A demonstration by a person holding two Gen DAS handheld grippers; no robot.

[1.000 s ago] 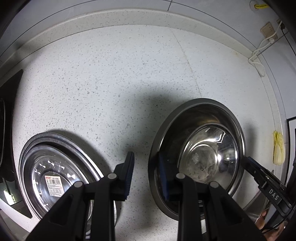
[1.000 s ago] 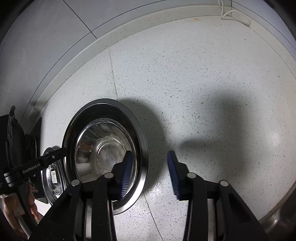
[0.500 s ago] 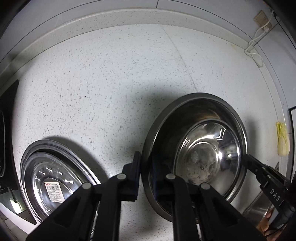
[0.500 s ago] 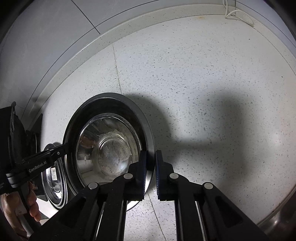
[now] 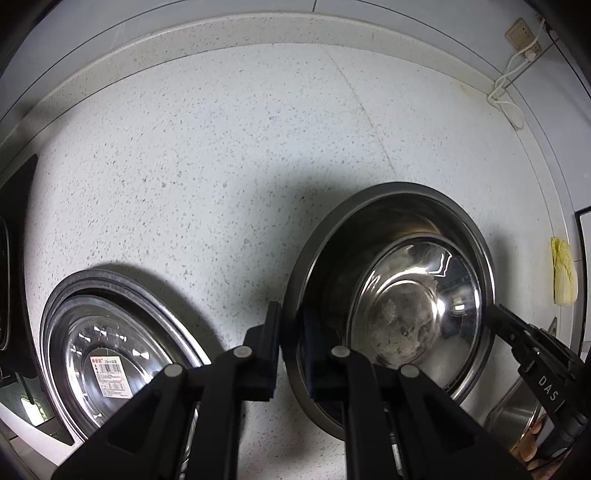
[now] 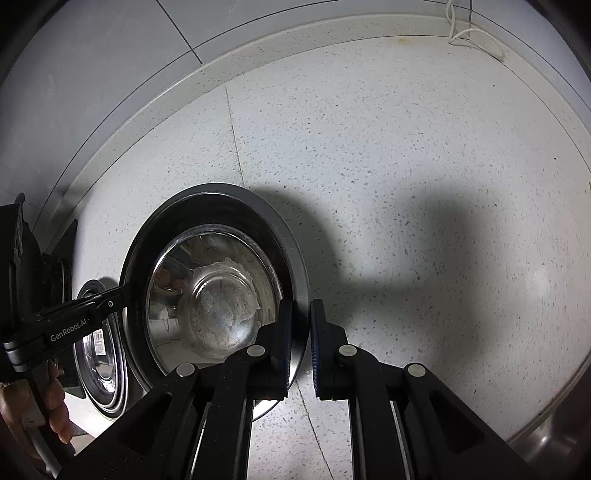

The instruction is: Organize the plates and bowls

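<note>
Your left gripper (image 5: 290, 345) is clamped on the near-left rim of the steel bowl (image 5: 402, 306), one finger outside the wall and the other inside it; your right gripper (image 6: 300, 341) pinches the opposite rim of the same bowl, again with one pad inside and one outside, so both pairs of fingers stand narrow with only the thin metal edge between them. The bowl sits over the speckled white countertop (image 5: 207, 158), well forward of the raised backsplash, and its polished bottom carries a pale dried residue. Whether its base touches the counter cannot be told. To the left of the bowl, apart from it, lies a stack of steel plates (image 5: 107, 354), the top one bearing a barcode sticker (image 5: 110, 376). In the left wrist view a yellow cloth (image 5: 563, 275) lies at the counter's right edge, and a white cable (image 5: 506, 92) runs from a wall socket (image 5: 521, 35) down onto the counter. In the right wrist view your hand (image 6: 55, 413) is seen gripping the left tool's handle
</note>
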